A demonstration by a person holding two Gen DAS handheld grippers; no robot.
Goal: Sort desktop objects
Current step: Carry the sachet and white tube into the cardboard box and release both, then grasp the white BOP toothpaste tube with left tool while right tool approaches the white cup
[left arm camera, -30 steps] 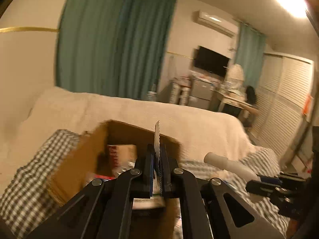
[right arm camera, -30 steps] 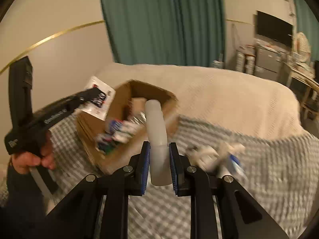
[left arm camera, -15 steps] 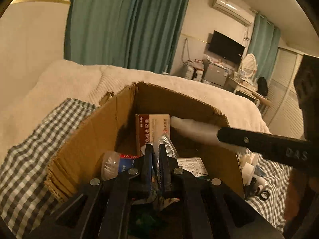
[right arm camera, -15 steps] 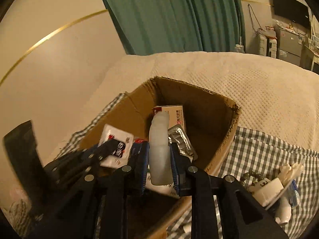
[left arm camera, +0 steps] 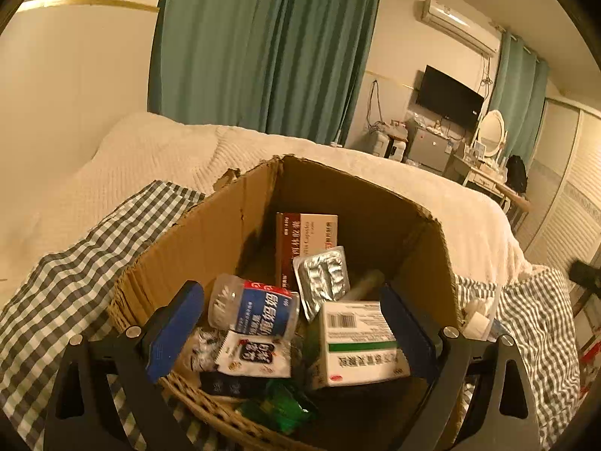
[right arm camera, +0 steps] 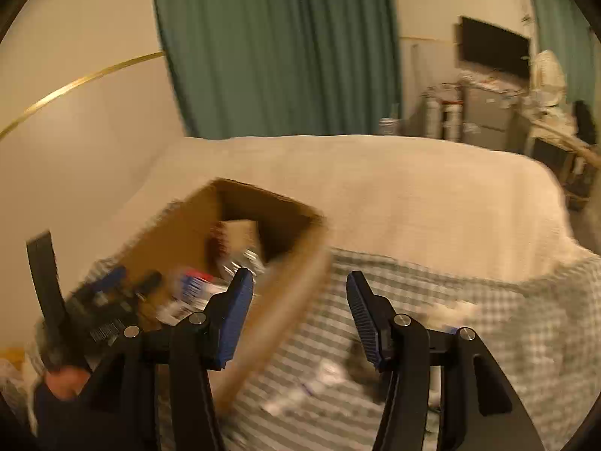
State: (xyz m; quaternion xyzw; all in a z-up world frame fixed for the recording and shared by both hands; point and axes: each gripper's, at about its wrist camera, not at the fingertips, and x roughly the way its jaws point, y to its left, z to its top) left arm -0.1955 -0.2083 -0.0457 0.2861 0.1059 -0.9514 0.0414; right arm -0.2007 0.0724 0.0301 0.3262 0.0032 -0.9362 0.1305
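— On our left, what do we have?
— Our left gripper [left arm camera: 291, 323] hangs over the cardboard box [left arm camera: 210, 236], jaws opening wide and gripping nothing. Below them lie a blue-labelled bottle [left arm camera: 255, 310], a sachet [left arm camera: 255, 355], a blister pack [left arm camera: 322, 278] and a white medicine carton [left arm camera: 360, 342].
— And to the right?
— Our right gripper [right arm camera: 300, 314], jaws opening and empty, sits above the box's edge and the checked cloth [right arm camera: 469, 323].

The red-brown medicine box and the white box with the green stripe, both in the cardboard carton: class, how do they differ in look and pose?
The red-brown medicine box stands upright against the carton's far corner; the white box with the green stripe lies tilted near the front. The first is dark red and beige; the second white, showing a barcode. Both are printed packs inside the cardboard carton.
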